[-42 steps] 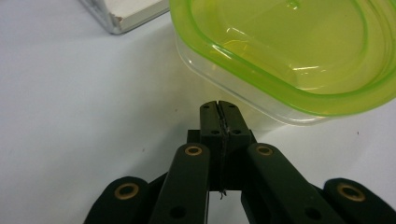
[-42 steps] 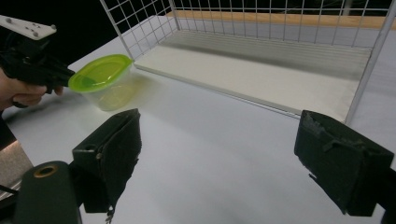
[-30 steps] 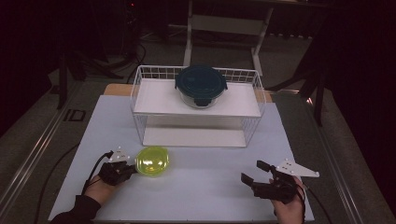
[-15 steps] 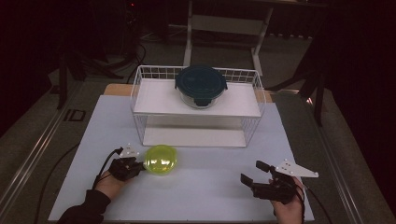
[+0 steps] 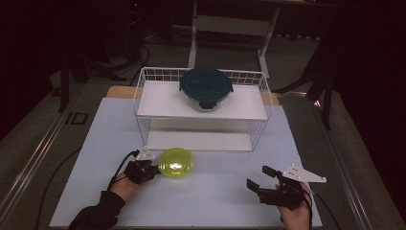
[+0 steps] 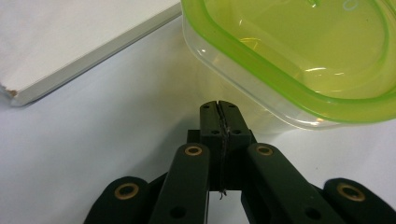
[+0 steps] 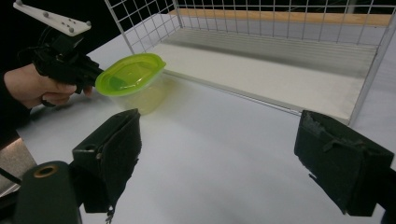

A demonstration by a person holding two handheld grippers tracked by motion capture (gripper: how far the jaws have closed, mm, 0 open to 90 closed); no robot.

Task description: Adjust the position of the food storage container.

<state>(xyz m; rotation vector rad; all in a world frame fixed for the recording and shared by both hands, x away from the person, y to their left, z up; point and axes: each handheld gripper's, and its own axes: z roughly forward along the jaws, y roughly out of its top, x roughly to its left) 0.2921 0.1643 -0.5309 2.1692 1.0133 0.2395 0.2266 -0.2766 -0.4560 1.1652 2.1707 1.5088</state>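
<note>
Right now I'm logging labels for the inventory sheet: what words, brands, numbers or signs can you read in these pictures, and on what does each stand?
"ID" or "D": dark mark on the floor left of the table, too blurred to be sure which.
Green-lidded container: no text readable.
Dark-lidded container on the wire rack: lid too small to read.
Left gripper and right gripper: no lettering visible.

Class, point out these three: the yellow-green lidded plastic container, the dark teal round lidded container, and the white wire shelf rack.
yellow-green lidded plastic container (image 5: 176, 162), high view, lid centre
dark teal round lidded container (image 5: 206, 85), high view, lid centre
white wire shelf rack (image 5: 158, 98), high view, bare upper shelf board
</note>
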